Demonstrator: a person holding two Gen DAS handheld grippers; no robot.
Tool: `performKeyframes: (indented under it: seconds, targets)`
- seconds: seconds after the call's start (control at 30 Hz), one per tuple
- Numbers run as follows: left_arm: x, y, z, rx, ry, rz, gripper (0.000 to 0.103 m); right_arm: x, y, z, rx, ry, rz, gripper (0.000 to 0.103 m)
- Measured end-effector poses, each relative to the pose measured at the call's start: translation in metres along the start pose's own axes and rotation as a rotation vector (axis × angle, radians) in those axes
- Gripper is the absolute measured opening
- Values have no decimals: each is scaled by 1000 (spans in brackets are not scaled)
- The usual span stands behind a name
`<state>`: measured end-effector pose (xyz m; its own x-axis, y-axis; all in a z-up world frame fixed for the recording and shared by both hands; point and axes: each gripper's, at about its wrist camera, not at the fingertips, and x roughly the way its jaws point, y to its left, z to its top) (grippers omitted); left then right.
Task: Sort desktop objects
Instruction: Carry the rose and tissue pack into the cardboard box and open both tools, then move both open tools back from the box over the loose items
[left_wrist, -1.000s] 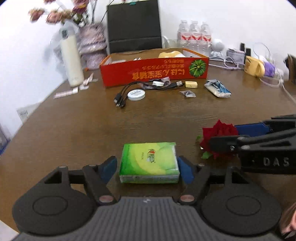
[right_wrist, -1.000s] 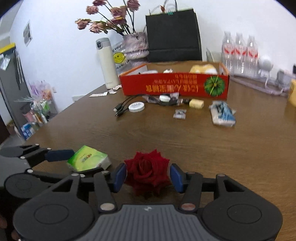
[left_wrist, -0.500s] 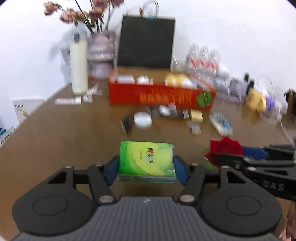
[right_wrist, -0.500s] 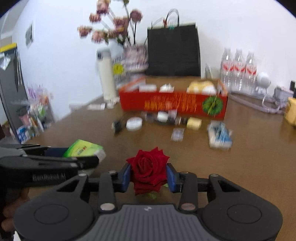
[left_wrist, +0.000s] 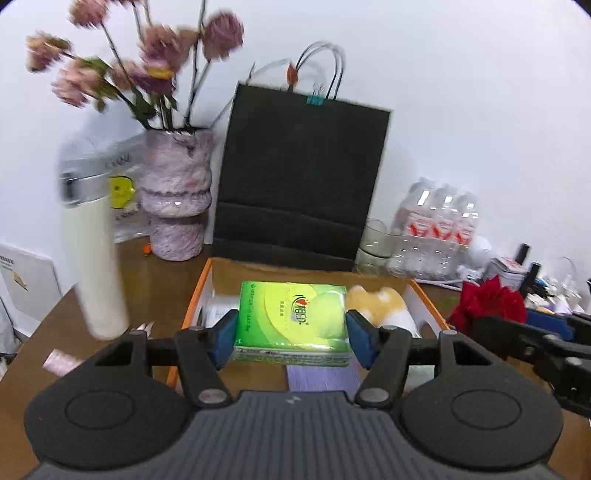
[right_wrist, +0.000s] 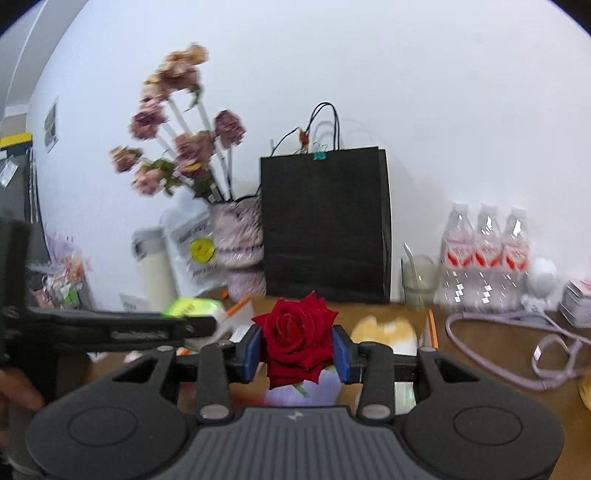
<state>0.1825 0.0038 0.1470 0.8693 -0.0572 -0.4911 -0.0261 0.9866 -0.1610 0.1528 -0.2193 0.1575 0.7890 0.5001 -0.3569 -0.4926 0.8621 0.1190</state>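
left wrist: left gripper (left_wrist: 291, 334) clamps one tissue pack (left_wrist: 291, 319); right gripper (right_wrist: 297, 349) clamps one rose (right_wrist: 295, 338).

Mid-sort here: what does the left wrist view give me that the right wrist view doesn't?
Only the left wrist view shows the green tissue pack squarely clamped in the left gripper over the orange box.

Only the right wrist view shows the red rose head-on in the right gripper, plus the lilac cable.

Both show the black paper bag, the vase, the water bottles and the yellow plush.
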Motion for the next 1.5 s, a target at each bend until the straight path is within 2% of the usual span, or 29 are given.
performKeyframes:
  seconds: [0.1,0.17,0.27,0.37,0.43,0.53,0.63,0.7,0.73,0.8,0.87,0.93,1.1,1.17,1.23,1.37,1.5]
  targets:
    - [57,3,21,7,61,32,63,59,-24,30,60,54,24,38]
    - [97,3,28,52,98,40,63,101,-34,41,73,101,12,38]
    - [147,2,27,89,177,87,63,162,-45,43,69,182,-28,38]
    - [181,-2,18,120,264,79,65,209,-61,37,142,263,-47,38]
    - [187,-2,13,169,261,92,68,233,-73,28,206,324,-40,38]
    - [179,9,15,202,236,39,83,259,-79,17,232,392,-48,38]
    - [169,20,22,186,252,-19,84,276,-79,9,224,453,-60,40]
    - [162,27,28,188,240,0,84,285,-77,7,237,490,-35,41]
    - [159,30,30,181,238,19,84,288,-75,6,237,513,-29,47]
    - [153,38,36,155,240,43,84,287,-71,7,228,535,-31,52]
    - [145,45,41,124,241,75,84,275,-68,14,230,519,-44,64]
    - [136,51,45,95,253,110,84,259,-69,27,241,495,-47,71]
    - [106,48,56,102,314,184,84,208,-70,59,204,483,-121,75]
    - [91,47,59,85,350,166,91,187,-67,68,181,501,-154,83]
    - [76,44,61,54,395,144,91,164,-64,74,152,514,-147,86]
    - [39,33,59,64,378,142,93,112,-61,83,123,500,-150,88]
    - [6,17,59,97,354,128,98,78,-49,83,99,498,-162,90]
